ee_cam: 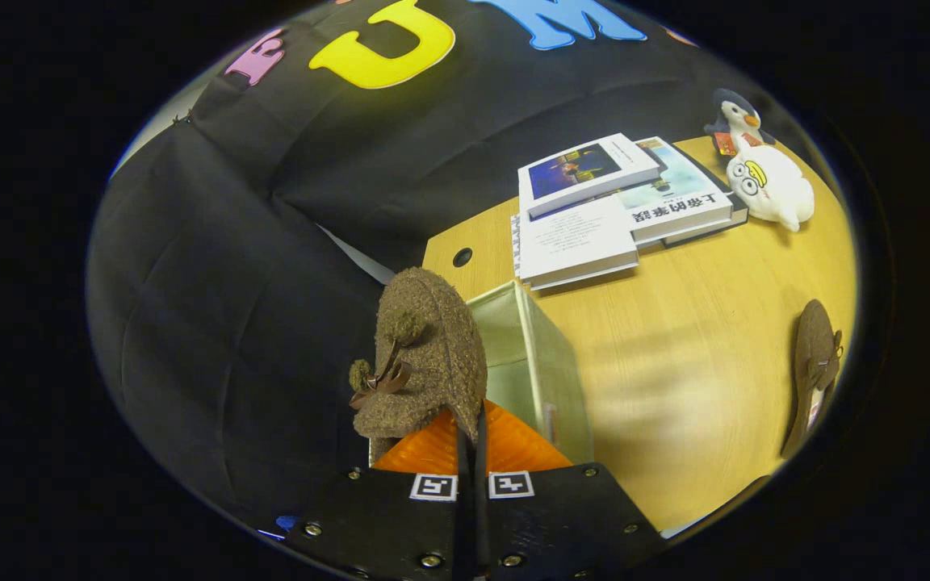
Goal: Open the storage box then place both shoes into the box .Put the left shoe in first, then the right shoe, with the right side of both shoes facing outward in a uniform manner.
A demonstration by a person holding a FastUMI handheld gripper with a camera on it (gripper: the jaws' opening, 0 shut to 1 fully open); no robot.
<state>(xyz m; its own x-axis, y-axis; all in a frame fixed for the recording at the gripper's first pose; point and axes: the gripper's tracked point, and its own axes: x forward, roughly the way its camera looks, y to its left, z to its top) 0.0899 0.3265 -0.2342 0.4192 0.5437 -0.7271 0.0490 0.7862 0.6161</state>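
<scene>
Jaws: you are pinching the held shoe [425, 355] with the gripper [471, 440] nearly closed on its edge.
Box: the storage box [534, 363] is sitting open just ahead, right of the shoe.
Axis: the shoe is standing upright, lengthwise away from the fingers.
Second shoe: the other shoe [816, 371] is lying on the table [699, 379], well apart.

Fisheye on the gripper [471, 440], tilted, close over the storage box [542, 363], facing table [675, 363] and booth wall.

Gripper [471, 440] clamped on brown shoe [425, 355] above box [542, 363]
</scene>
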